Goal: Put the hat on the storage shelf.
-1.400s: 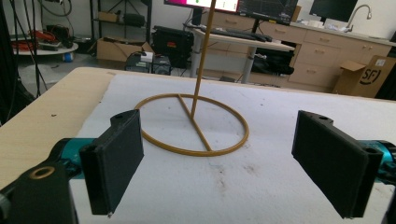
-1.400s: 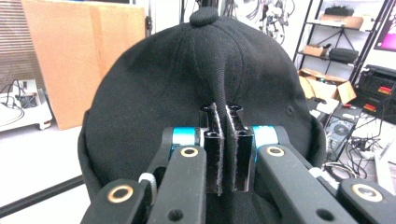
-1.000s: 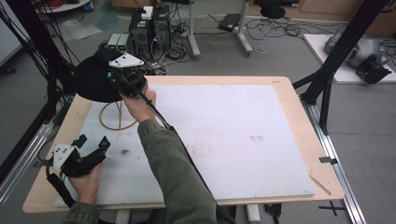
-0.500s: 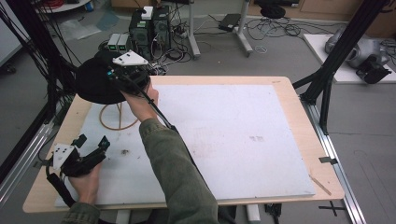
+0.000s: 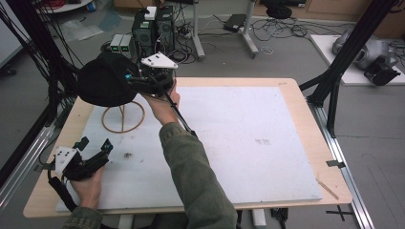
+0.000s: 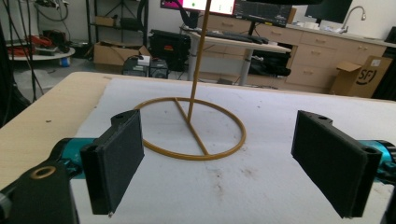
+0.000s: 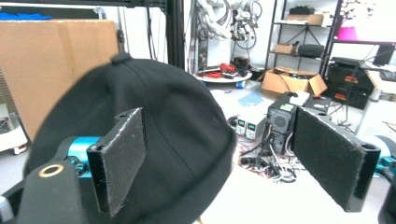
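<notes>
A black cap (image 5: 102, 86) sits on top of a thin wooden stand whose ring base (image 5: 122, 117) rests on the white board at the far left. My right gripper (image 5: 133, 80) is level with the cap's right side and points at it. Its jaws have just been opening; in the right gripper view the cap (image 7: 159, 135) bulges just ahead of the wide-apart pads (image 7: 122, 154) and neither presses on it. My left gripper (image 5: 95, 144) rests open near the front left edge. The stand's ring (image 6: 194, 128) lies beyond its jaws with nothing between them.
A white board (image 5: 248, 143) covers most of the wooden table (image 5: 329, 186). A small dark smudge (image 5: 128, 154) marks the board near the left gripper. Black frame posts (image 5: 334, 81) rise at both sides. Computer boxes and cables (image 5: 153, 28) stand on the floor behind the table.
The right gripper has opened, let go of the cap and drawn back to the right. The cap stays on the stand. The left gripper has not moved.
</notes>
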Motion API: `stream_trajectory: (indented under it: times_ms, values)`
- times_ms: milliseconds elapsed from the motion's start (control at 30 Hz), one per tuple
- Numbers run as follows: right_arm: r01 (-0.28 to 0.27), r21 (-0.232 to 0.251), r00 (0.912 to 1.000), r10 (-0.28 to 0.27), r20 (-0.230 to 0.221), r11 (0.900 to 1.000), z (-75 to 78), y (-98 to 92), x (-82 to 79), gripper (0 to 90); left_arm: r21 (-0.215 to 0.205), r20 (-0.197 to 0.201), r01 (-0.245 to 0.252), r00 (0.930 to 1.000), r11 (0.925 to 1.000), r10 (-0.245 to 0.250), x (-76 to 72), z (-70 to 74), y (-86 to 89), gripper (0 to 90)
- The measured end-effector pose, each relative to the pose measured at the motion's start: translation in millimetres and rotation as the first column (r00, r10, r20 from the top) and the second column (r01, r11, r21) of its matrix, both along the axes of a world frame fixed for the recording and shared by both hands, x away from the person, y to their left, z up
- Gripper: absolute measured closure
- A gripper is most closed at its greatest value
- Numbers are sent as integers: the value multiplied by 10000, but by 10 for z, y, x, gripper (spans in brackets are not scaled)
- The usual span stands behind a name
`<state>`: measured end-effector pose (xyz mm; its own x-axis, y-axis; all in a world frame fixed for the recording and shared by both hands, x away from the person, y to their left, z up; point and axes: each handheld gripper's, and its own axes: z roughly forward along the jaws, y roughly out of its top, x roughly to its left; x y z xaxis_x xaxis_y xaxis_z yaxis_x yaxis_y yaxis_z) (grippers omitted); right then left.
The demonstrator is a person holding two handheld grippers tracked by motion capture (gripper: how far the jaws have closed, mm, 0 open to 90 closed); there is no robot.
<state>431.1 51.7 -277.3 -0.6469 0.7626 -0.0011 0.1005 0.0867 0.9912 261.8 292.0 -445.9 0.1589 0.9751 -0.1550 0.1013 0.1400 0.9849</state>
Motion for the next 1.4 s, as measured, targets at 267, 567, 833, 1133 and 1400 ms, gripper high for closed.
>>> stream_trajectory:
  times_ms: [267, 567, 833, 1133, 1400]
  values:
    - [494, -41, 9985, -492, 252, 9988, -156, -410, -58, 143, 122, 46, 37, 10000, 9999, -37, 3, 3, -14, 175]
    - [1049, 97, 9932, -1052, 502, 9944, -244, -926, -176, 143, 91, -11, 39, 10000, 10000, -39, 9, 0, -23, 175]
    - [1490, 146, 9880, -1495, 397, 9887, -386, -1336, -296, 143, 125, -2, 8, 10000, 9999, -8, 15, 2, -12, 175]
    - [2142, -49, 9759, -2138, 441, 9768, -607, -1785, -464, 143, 135, -16, 32, 10000, 9999, -32, 11, 2, -17, 175]
    - [2769, -166, 9608, -2766, 163, 9608, -857, -2224, -626, 127, 150, -109, 107, 9999, 9998, -105, 13, -2, -22, 176]
